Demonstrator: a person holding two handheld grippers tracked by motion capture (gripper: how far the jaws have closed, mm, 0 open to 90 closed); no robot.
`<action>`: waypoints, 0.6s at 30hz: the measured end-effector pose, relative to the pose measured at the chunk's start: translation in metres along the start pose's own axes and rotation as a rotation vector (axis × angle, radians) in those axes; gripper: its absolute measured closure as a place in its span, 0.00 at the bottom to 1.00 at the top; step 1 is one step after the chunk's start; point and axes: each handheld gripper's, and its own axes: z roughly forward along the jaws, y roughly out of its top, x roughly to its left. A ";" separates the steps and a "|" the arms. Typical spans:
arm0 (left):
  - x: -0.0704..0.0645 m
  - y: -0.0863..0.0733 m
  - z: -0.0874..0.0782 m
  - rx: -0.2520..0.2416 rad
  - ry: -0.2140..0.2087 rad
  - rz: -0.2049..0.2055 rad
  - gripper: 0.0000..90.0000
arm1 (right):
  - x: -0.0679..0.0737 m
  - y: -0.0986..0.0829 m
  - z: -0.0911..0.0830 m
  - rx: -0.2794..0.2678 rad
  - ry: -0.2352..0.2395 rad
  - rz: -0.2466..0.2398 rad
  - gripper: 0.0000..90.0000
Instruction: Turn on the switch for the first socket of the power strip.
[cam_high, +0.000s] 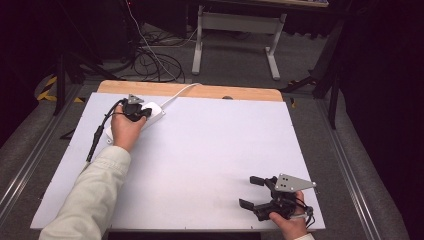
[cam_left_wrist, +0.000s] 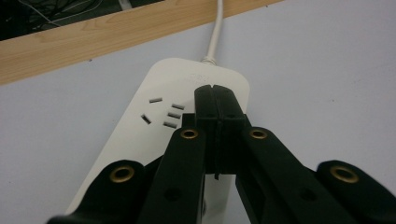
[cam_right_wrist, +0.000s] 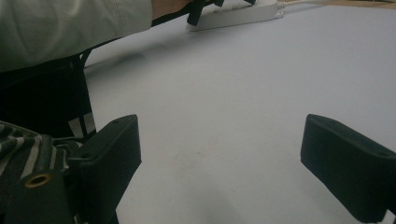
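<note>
Resting spot: white plastic power strip (cam_left_wrist: 154, 135) lies at far left of the pale grey tabletop (cam_high: 200, 160), its white cord (cam_left_wrist: 215, 32) running off the wooden edge.
Left tongs (cam_left_wrist: 215, 100): jaws together, tips over the strip.
Right tongs (cam_high: 251, 191): jaws apart, near right corner, well apart from strip.

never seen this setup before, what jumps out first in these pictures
The eye goes to the white power strip at the far left of the pale table, its cord running off over the wooden edge. The left gripper is over it, jaws pressed together near the cord end beside a set of socket slots. The right gripper rests at the near right corner, jaws wide apart over bare table.
</note>
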 end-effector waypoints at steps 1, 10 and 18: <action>0.000 0.000 0.000 0.001 0.000 0.002 1.00 | 0.000 0.000 0.000 0.001 0.000 0.002 0.14; -0.001 0.000 0.001 0.001 0.014 0.013 1.00 | 0.001 0.000 0.000 -0.001 0.003 0.001 0.15; -0.003 0.000 0.002 0.002 0.024 0.017 1.00 | 0.001 0.000 -0.001 -0.004 0.005 0.002 0.15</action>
